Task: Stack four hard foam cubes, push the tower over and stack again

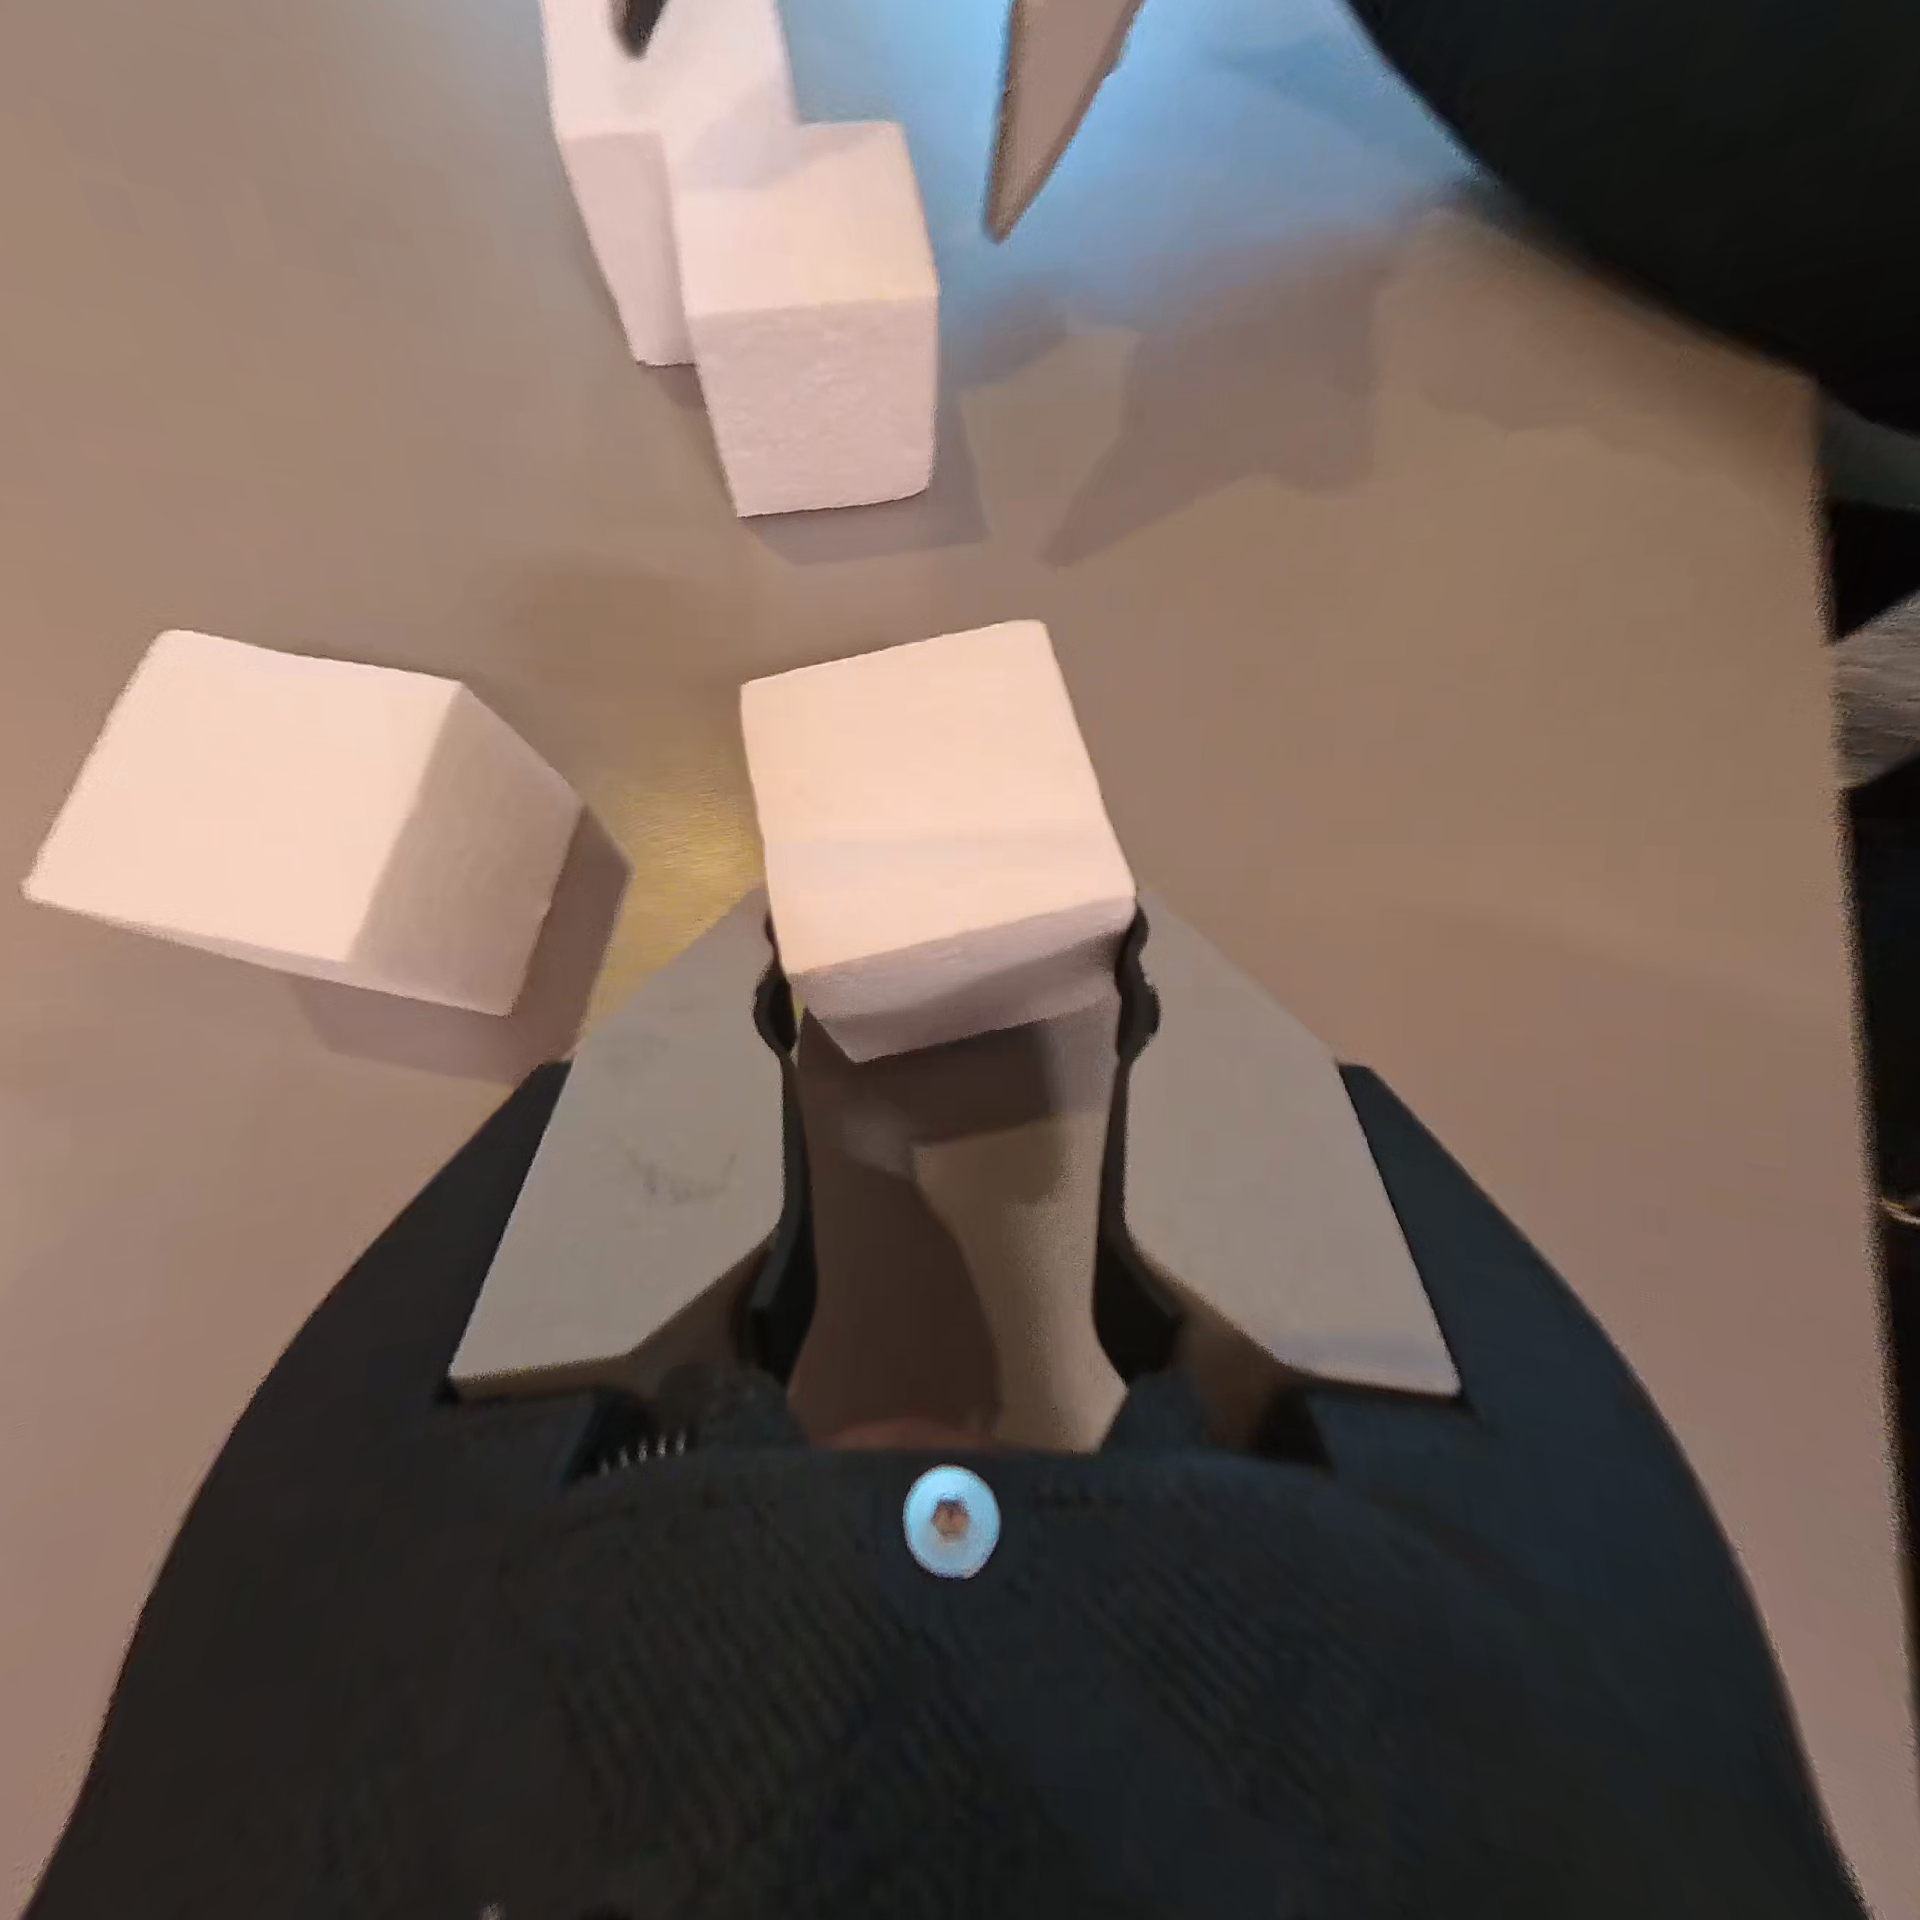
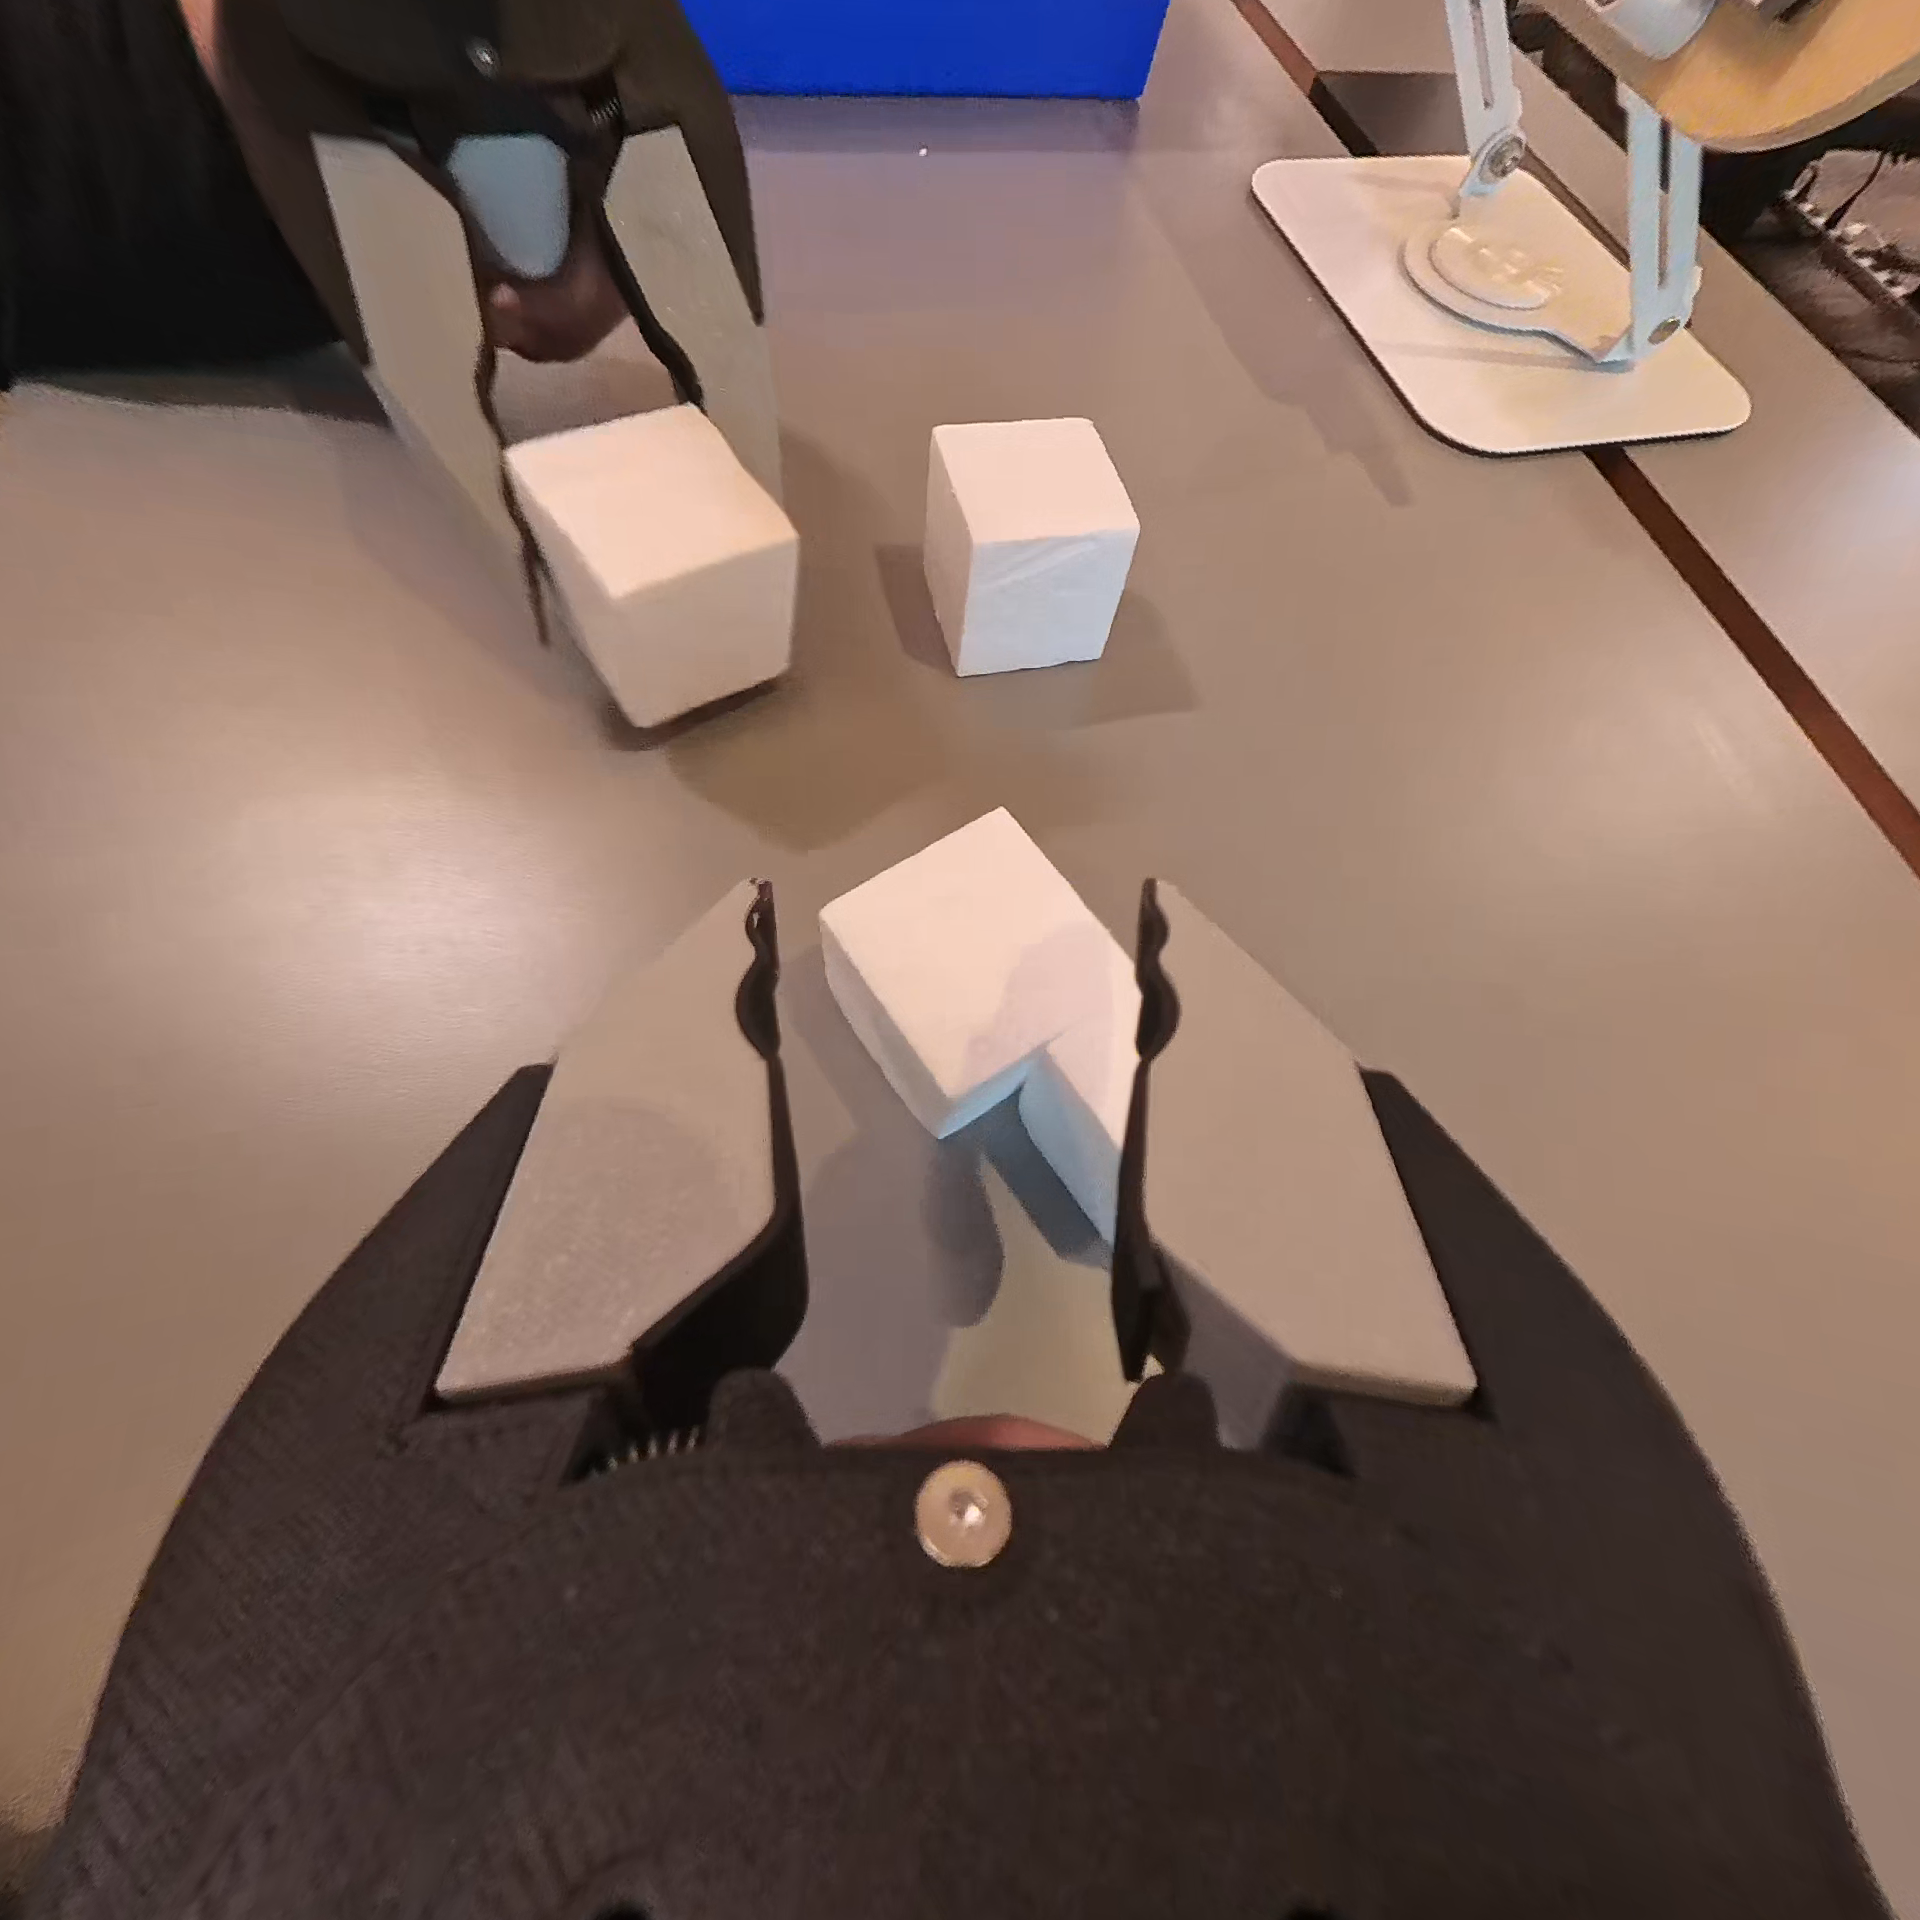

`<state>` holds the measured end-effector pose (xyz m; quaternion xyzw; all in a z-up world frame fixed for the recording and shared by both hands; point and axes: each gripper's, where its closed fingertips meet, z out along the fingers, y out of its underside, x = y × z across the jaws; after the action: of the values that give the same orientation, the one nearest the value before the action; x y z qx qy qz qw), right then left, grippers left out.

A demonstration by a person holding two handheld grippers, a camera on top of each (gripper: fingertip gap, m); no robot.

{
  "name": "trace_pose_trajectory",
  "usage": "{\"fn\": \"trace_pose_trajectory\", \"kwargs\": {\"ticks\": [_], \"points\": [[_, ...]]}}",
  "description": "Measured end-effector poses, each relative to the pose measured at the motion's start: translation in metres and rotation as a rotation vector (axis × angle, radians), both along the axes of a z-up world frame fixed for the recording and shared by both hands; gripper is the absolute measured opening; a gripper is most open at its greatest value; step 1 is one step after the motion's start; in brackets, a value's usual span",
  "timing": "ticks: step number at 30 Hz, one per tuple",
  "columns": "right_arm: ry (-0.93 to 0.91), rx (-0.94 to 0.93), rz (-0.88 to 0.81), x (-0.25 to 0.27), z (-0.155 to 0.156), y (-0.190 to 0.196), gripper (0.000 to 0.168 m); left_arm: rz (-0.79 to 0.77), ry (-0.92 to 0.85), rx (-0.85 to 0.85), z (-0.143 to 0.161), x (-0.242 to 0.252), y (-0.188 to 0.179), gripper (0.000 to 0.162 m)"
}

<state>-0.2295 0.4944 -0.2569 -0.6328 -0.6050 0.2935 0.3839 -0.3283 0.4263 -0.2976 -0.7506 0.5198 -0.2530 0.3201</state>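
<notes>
**Left gripper pinches one cube, right gripper spread over a leaning pair**

Grey-brown matte tabletop [image 2: 1455, 831] carries four white hard foam cubes, none of them squarely stacked. At its far right corner stands a pale metal stand on a flat square base plate [image 2: 1496, 301], and a blue box [image 2: 935, 47] sits at the far edge.

In the left wrist view, the left gripper [image 1: 951, 961] pinches a white foam cube [image 1: 925, 821] between its black fingertips, both pads pressed against the cube's sides. The right wrist view shows this same cube [image 2: 655, 561] tilted, one bottom edge raised off the table. Just beside it on the table rests a second white cube [image 1: 301, 821], seen upright in the right wrist view [image 2: 1029, 551].

The right gripper [image 2: 951, 904] has its jaws spread, pads apart on either side of a third white cube [image 2: 966, 987]. That cube lies tilted, leaning on a fourth white cube [image 2: 1081, 1132] partly hidden beneath it. Whether the pads touch either cube cannot be told.
</notes>
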Motion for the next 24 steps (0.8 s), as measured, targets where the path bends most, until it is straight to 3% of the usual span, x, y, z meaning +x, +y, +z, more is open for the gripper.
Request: {"fn": "trace_pose_trajectory", "kwargs": {"ticks": [5,14,24], "points": [[-0.093,0.029,0.0,-0.002,-0.022,0.003,0.068,-0.033,-0.006,-0.024,0.001,0.0,-0.008,0.061],[-0.106,0.025,0.087,-0.014,-0.016,-0.02,0.063,-0.072,0.085,-0.035,-0.014,-0.018,-0.013,0.061],[-0.091,-0.012,0.057,0.006,-0.018,-0.013,0.059,-0.029,0.077,-0.053,-0.015,-0.037,-0.008,0.062]]}}
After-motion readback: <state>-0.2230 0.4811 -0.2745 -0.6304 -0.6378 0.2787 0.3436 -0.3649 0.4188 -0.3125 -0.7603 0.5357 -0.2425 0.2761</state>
